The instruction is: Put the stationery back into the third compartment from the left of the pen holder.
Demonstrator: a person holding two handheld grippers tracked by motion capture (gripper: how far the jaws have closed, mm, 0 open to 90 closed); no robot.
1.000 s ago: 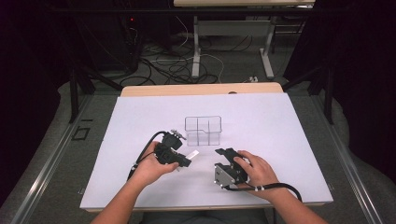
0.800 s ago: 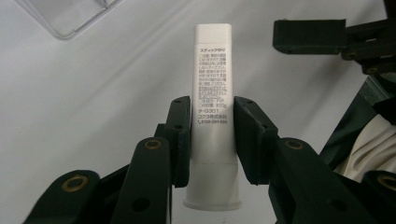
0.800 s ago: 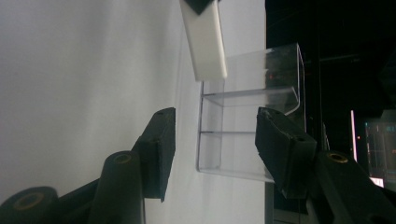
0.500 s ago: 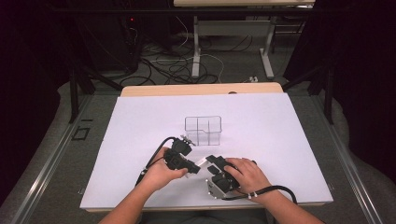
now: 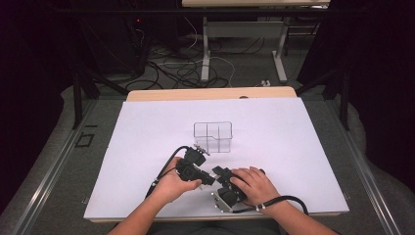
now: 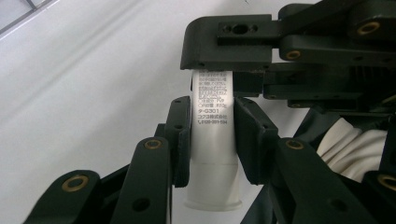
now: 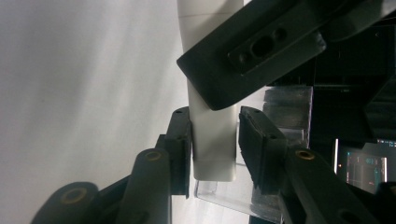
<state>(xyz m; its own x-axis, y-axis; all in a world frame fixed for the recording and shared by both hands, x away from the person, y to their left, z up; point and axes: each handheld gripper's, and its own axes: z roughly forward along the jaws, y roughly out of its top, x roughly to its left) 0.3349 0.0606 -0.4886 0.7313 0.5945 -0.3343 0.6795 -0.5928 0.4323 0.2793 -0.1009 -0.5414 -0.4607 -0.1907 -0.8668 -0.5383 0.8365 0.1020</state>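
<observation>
- Tools at the near middle of the desk: your left tool and your right tool meet tip to tip, just in front of the clear divided box.
- Left tool, left gripper view: your jaws are narrowed onto a white glue-stick tube, both pads pressing its sides. The printed label faces the camera; the wider cap end points toward the bottom of that view.
- Right tool, right gripper view: your jaws have just been closing, with the other end of the tube between them. The left pad lies against the tube; at the right pad, contact cannot be made out for certain, though the gap is almost gone.
- Tube position: it spans from one tool to the other, held off the white desk sheet, with the left tool's jaw crossing over it in the right gripper view.
- Clear box: seen behind the tube in the right gripper view, apart from both tools.
</observation>
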